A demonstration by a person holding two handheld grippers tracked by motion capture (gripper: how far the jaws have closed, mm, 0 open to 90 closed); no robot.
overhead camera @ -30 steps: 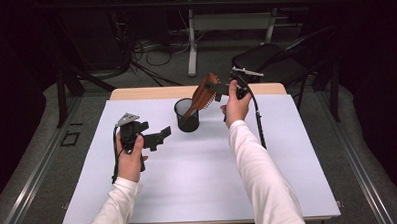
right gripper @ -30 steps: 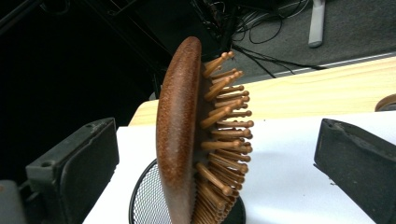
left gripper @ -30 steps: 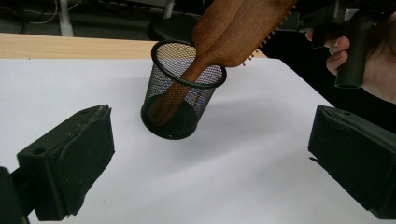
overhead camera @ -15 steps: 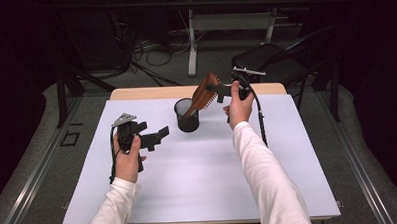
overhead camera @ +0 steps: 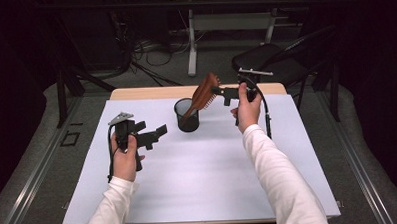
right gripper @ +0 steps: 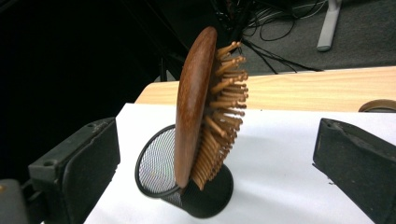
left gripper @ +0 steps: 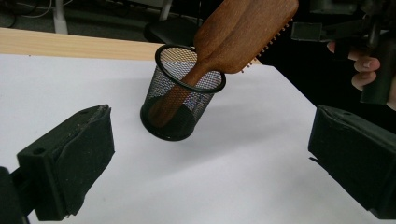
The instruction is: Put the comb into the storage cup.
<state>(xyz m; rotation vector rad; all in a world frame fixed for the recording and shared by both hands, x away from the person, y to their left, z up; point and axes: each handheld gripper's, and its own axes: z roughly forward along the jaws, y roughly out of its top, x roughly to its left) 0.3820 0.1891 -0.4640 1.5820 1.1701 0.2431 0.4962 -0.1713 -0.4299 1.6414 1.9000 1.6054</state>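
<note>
Wooden hairbrush (overhead camera: 204, 94) standing handle-down in the mesh cup (overhead camera: 187, 115) on the white surface (overhead camera: 213, 161), right gripper (right gripper: 219, 154) jaws spread beside its head, left gripper (overhead camera: 159, 132) jaws spread nearby: withdraw the right gripper straight back, clear of the bristles, lest the cup tip

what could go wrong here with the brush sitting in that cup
The brush leans handle-down in the light mesh cup, its heavy head out past the rim, so the cup may tip over. The right gripper is open with its jaws wide of the head; a nudge as it moves could knock brush and cup together. The left gripper is open and apart from the cup, so nothing steadies it.
</note>
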